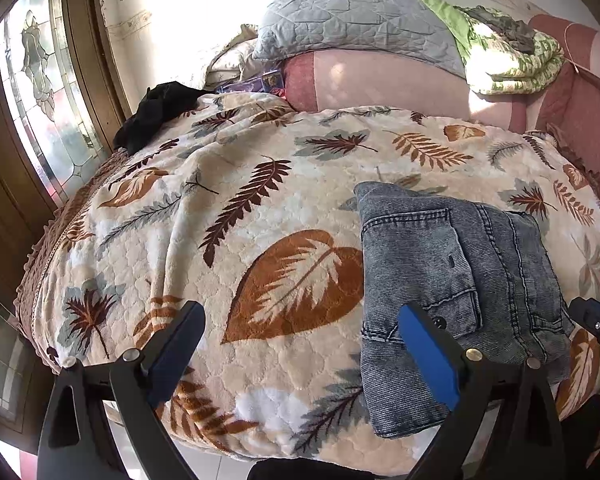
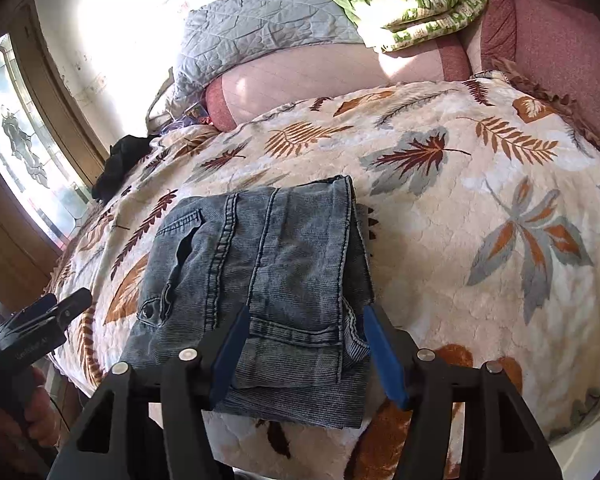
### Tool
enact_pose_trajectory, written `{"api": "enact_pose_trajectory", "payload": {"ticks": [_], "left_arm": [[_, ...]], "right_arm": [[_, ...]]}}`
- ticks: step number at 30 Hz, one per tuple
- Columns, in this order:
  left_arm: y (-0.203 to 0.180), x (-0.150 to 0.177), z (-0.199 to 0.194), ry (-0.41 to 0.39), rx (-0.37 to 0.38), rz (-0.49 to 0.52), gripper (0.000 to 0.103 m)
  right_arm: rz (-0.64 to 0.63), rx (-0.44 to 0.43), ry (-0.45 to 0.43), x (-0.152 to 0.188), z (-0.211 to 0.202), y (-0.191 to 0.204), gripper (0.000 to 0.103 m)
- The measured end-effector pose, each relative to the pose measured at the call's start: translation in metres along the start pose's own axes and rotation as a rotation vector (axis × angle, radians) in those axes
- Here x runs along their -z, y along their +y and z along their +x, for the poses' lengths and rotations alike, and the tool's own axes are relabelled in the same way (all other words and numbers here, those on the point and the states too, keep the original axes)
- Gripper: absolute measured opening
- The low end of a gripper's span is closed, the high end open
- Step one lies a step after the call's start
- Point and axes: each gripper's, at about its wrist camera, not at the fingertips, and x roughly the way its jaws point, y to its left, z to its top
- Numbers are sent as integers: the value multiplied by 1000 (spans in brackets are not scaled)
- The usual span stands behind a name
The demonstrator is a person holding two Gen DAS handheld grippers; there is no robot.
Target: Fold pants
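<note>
Grey-blue denim pants point(image 1: 452, 280) lie folded into a compact rectangle on the leaf-patterned blanket point(image 1: 260, 208), near the bed's front edge. They fill the middle of the right wrist view point(image 2: 268, 264), back pocket and button up. My left gripper point(image 1: 300, 320) is open and empty, hovering over bare blanket just left of the pants, its right finger point(image 1: 428, 352) over their left edge. My right gripper point(image 2: 306, 344) is open, its jaws straddling the near right corner of the pants without closing on them. The left gripper also shows at the left of the right wrist view point(image 2: 48, 316).
A black garment point(image 1: 160, 114) lies at the bed's far left corner by the stained-glass window point(image 1: 44, 92). A grey quilted pillow point(image 1: 352, 20), a pink bolster point(image 1: 380, 84) and a green patterned quilt point(image 1: 512, 56) are piled at the headboard. The floor lies past the front edge.
</note>
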Motion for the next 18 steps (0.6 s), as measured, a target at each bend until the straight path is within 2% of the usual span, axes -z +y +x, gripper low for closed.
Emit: {"api": "enact_pose_trajectory", "payload": {"ticks": [7, 18], "left_arm": [[-7, -6, 20, 44, 14, 4, 98], [-16, -21, 46, 79, -13, 26, 98]], "right_arm": [[8, -10, -3, -11, 8, -7, 68], [53, -43, 2, -30, 28, -24, 69]]}}
